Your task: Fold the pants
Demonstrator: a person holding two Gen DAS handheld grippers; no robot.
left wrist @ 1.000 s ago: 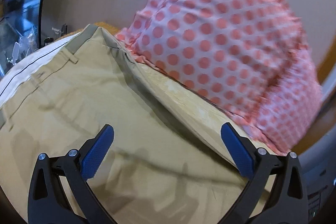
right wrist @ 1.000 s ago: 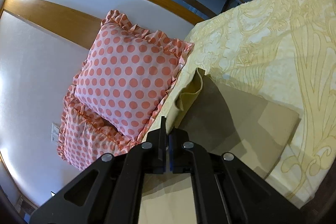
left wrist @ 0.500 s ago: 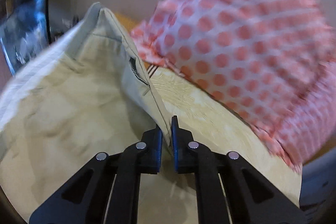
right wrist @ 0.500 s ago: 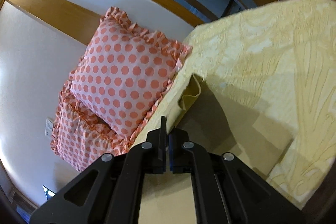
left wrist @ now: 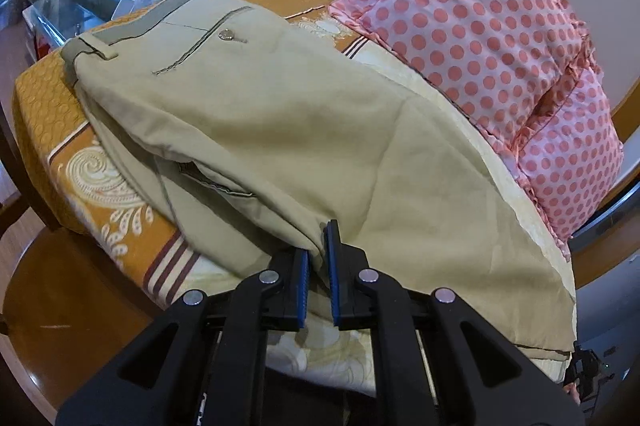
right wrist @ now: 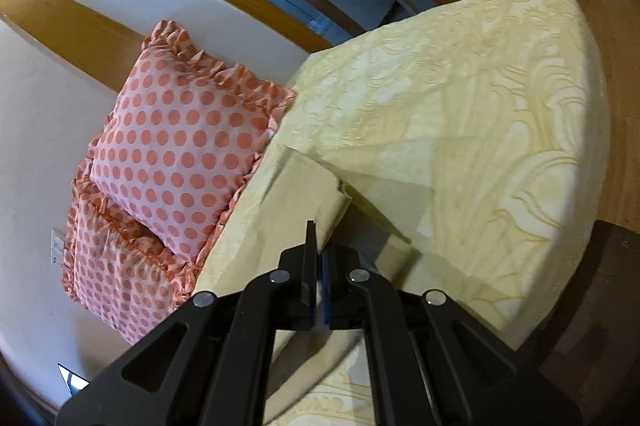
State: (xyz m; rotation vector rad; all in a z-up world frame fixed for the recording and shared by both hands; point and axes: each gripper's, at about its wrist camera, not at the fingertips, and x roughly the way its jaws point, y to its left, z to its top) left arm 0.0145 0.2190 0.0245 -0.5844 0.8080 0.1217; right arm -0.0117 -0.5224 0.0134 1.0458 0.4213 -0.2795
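On the patterned bedspread [left wrist: 120,186], khaki pants [left wrist: 304,130] are spread, with the waistband at the far left and the legs laid over toward the near right. A back pocket with a metal button [left wrist: 228,34] is turned upward near the waistband. Between the blue pads of the left gripper [left wrist: 318,258], a fold of the pants' near edge is pinched, the jaws drawn nearly together on the cloth. Behind the pants, two pink polka-dot pillows [left wrist: 500,46] are leaned against the wall, just beside the fabric's far edge.

From the right wrist camera, a leg end of the pants [right wrist: 304,194] is seen lifted off the pale yellow bedspread [right wrist: 480,106], and its edge is clamped in the right gripper [right wrist: 318,250], whose jaws are pressed tight on the cloth. A shadow is cast on the bedspread beneath the raised cloth. The polka-dot pillows [right wrist: 180,146] are seen to the left, touching the bed's edge.
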